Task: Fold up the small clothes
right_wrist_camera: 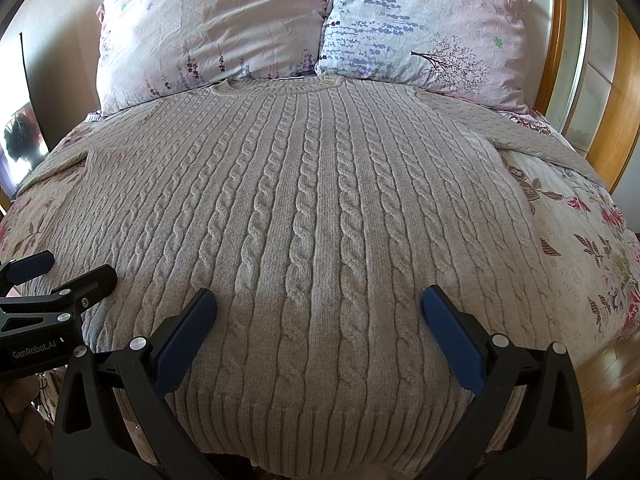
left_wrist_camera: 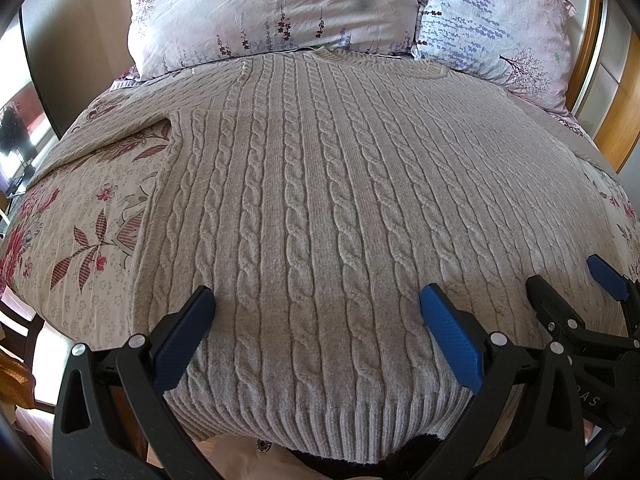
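Note:
A beige cable-knit sweater (left_wrist_camera: pixel 320 184) lies flat and spread out on the bed, collar toward the pillows, ribbed hem nearest me; it also shows in the right wrist view (right_wrist_camera: pixel 312 200). Its sleeves stretch out to both sides. My left gripper (left_wrist_camera: pixel 318 300) is open, hovering over the hem's left part, holding nothing. My right gripper (right_wrist_camera: pixel 320 302) is open over the hem's right part, empty. The right gripper also shows at the right edge of the left wrist view (left_wrist_camera: pixel 572 280), and the left gripper at the left edge of the right wrist view (right_wrist_camera: pixel 64 268).
Two floral pillows (left_wrist_camera: pixel 280 8) (right_wrist_camera: pixel 424 28) lean at the head of the bed. A floral bedspread (left_wrist_camera: pixel 80 216) (right_wrist_camera: pixel 580 248) covers the mattress. A wooden headboard frame (right_wrist_camera: pixel 560 40) stands at the right. Wood floor (right_wrist_camera: pixel 608 392) lies beside the bed.

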